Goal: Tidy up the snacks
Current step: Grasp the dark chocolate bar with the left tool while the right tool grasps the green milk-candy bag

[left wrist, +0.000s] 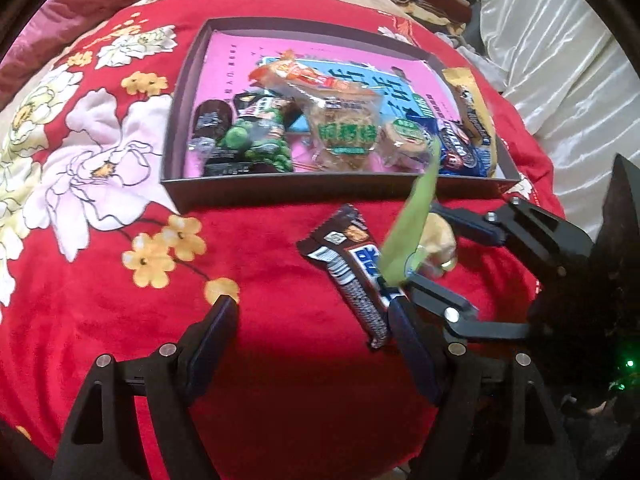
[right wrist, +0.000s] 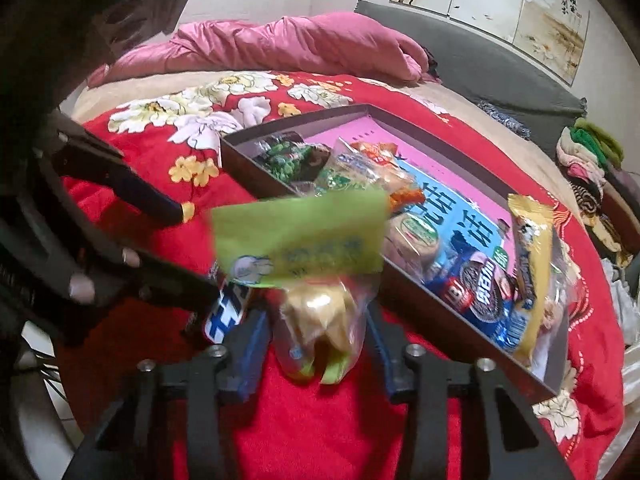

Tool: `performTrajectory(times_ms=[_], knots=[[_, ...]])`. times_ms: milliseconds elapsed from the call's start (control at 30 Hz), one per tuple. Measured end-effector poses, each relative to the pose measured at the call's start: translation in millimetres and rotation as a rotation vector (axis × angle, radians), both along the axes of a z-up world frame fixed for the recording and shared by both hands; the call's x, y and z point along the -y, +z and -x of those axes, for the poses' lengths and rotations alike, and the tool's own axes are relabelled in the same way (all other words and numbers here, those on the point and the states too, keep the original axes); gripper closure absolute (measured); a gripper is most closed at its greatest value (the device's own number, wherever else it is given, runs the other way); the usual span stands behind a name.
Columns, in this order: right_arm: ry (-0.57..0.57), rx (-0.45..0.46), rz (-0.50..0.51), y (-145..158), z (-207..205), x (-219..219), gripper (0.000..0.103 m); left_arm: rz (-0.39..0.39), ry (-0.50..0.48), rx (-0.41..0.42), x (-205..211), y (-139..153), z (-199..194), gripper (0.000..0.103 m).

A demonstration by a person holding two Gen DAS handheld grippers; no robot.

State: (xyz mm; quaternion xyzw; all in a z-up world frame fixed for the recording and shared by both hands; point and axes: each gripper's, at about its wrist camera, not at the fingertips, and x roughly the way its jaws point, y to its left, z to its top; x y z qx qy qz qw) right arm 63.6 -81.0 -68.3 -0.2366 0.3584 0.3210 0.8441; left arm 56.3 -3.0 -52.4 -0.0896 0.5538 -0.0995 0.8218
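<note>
A clear pastry packet [right wrist: 316, 312] with a green header sits between the fingers of my right gripper [right wrist: 316, 340], whose pads press its sides; the header flap stands up, blurred. In the left wrist view the same packet [left wrist: 408, 216] is in the right gripper [left wrist: 428, 248], just in front of the box. A dark chocolate bar [left wrist: 352, 276] lies on the red blanket beside it, its end against the right finger of my left gripper [left wrist: 310, 300], which stands open over the blanket with nothing held. The brown box [left wrist: 320, 188] holds several snacks on pink lining.
In the box [right wrist: 256, 168] lie a green pea packet [left wrist: 260, 144], a blue cookie packet [right wrist: 484, 292] and a yellow bar [right wrist: 532, 248]. A pink quilt [right wrist: 288, 44] lies behind, a pile of clothes [right wrist: 588, 160] at the right, white fabric [left wrist: 560, 60] past the blanket's edge.
</note>
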Motion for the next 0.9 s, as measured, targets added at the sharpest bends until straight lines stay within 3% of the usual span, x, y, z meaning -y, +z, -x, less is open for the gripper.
performTrajectory(times_ms=[367,633,900], knots=[[-0.154,-0.119,-0.224,21.6,-23.5,49.4,0.066,0.038,0.014,-0.010,22.0,-5.6,-12.6,0.024],[-0.192,-0.115,-0.302,35.5,-23.8,66.0,0.066,-0.016,0.038,-0.008,42.4,-11.2,-23.3,0.059],[-0.217,-0.136,-0.370,40.7,-25.3,79.0,0.066,0.043,0.024,0.011,33.2,-9.8,-20.7,0.068]])
